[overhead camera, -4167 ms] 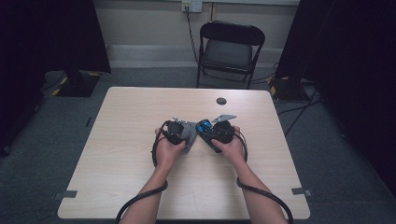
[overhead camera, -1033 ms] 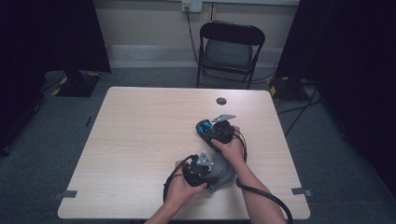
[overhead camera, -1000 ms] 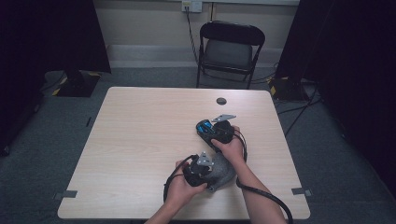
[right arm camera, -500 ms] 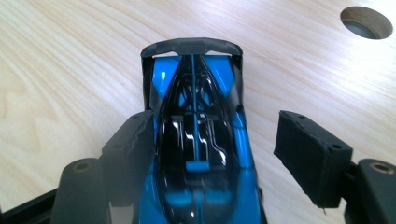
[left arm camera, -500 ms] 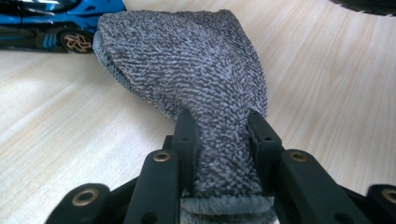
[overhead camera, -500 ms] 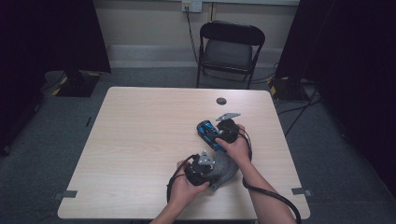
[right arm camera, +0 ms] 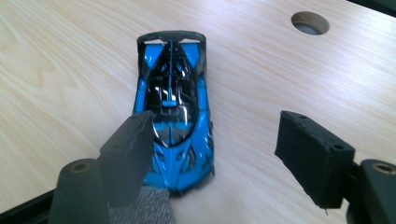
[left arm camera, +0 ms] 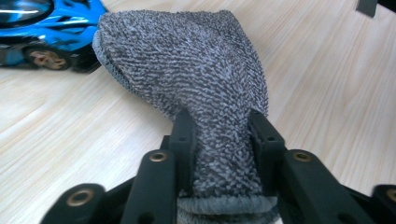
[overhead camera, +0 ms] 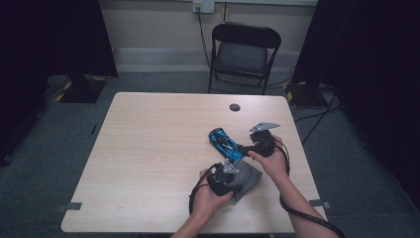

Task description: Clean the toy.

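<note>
Directly ahead of wide-open right claw [right arm camera: 219, 158]: blue toy car [right arm camera: 173, 107], long axis pointing away, nearer than left claw [left arm camera: 219, 140] pinching grey cloth [left arm camera: 196, 70] on counter [overhead camera: 148, 148].

Blue toy car [overhead camera: 225, 144] beside grey cloth [overhead camera: 245, 174]

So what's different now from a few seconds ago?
The left gripper dragged the grey cloth off the blue toy car toward the table's near edge and holds it, jaws just easing. The right gripper has just opened, let the car go and backed off. The car stayed in place.
</note>
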A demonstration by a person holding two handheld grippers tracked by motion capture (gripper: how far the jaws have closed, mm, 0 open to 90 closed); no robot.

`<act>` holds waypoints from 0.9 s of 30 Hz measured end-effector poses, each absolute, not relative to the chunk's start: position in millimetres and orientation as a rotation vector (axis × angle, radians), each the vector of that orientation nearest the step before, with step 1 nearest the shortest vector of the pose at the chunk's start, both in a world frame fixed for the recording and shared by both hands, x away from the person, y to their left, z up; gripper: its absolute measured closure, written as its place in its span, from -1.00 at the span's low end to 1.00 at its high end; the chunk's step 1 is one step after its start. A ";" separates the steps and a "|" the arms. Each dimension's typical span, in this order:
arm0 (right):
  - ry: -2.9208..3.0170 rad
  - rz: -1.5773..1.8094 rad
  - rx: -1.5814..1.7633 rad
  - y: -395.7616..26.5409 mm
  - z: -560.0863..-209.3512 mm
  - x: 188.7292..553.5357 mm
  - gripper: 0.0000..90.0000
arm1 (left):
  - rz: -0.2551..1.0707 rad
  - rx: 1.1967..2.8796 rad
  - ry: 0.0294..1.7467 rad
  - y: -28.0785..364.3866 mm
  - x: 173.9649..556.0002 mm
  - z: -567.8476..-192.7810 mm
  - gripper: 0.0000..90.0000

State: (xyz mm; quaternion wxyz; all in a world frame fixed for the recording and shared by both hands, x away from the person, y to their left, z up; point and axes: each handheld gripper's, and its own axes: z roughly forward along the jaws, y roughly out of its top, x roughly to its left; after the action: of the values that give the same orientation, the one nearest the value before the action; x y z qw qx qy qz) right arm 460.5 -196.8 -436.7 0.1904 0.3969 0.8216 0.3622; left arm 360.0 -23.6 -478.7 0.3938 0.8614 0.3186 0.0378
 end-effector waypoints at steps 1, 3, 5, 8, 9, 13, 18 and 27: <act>2.304 1.018 1.117 -199.7 -436.1 458.5 -0.39 | 0.095 2.186 0.815 -26.1 360.1 -479.0 0.26; 2.306 1.024 1.126 -205.7 -435.9 454.4 -0.39 | 0.080 2.201 0.801 -29.4 359.6 -478.5 0.18; 2.299 1.027 1.135 -211.3 -436.2 450.5 -0.39 | 0.070 2.202 0.797 -31.1 358.7 -475.2 0.12; 2.292 1.039 1.144 -218.8 -435.8 443.8 -0.39 | 0.088 2.175 0.752 -31.0 357.1 -463.8 -0.03; 2.293 1.042 1.146 -221.2 -435.8 441.2 -0.39 | 0.089 2.169 0.739 -30.4 356.7 -459.0 -0.09; 2.295 1.038 1.144 -228.2 -438.0 432.4 -0.39 | 0.103 2.143 0.723 -23.9 358.1 -444.4 -0.18; 2.294 1.046 1.148 -235.2 -439.7 420.6 -0.39 | 0.124 2.142 0.809 -0.5 375.1 -448.2 -0.12; 2.325 1.035 1.130 -244.0 -450.7 402.1 -0.39 | 0.178 2.198 0.894 31.9 397.4 -467.8 0.29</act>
State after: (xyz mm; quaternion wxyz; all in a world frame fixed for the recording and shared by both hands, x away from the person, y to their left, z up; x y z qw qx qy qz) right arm 402.1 -244.0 -450.7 0.1776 0.3994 0.8217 0.3658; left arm 397.4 31.9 -467.8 0.3721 0.8574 0.3487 0.0696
